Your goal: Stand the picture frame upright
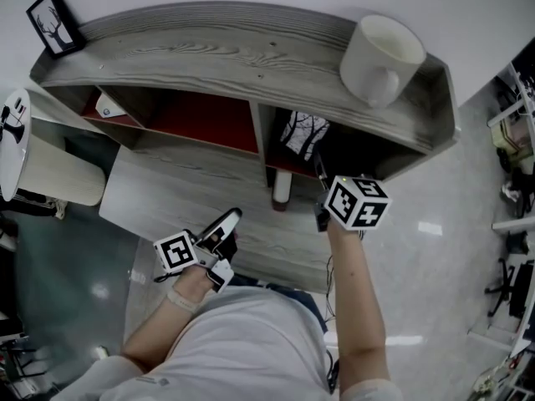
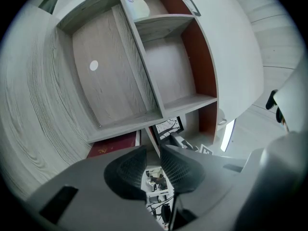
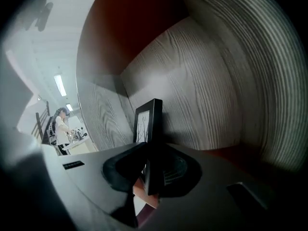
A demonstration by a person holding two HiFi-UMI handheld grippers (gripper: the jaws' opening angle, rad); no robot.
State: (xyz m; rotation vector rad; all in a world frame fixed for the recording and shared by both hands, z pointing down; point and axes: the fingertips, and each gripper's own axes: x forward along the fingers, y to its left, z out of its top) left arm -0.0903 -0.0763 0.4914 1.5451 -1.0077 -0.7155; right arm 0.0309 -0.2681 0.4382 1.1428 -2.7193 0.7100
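Observation:
The black picture frame (image 1: 303, 132) with a bare-tree print is inside the shelf's lower right compartment. My right gripper (image 1: 320, 170) reaches in from the front and is shut on it. In the right gripper view the frame (image 3: 148, 121) rises nearly upright, edge-on, from between the pads of the right gripper (image 3: 150, 170). My left gripper (image 1: 224, 226) hangs open and empty before the shelf, left of the right one. Past its jaws, the left gripper view (image 2: 153, 166) shows the frame (image 2: 167, 127) in its compartment.
The grey wooden shelf (image 1: 209, 53) carries a white mug (image 1: 380, 57) at the right and a second small black frame (image 1: 54, 21) at the left corner. A white cylinder (image 1: 282, 189) stands by the divider. A red book (image 2: 113, 146) lies in the left compartment.

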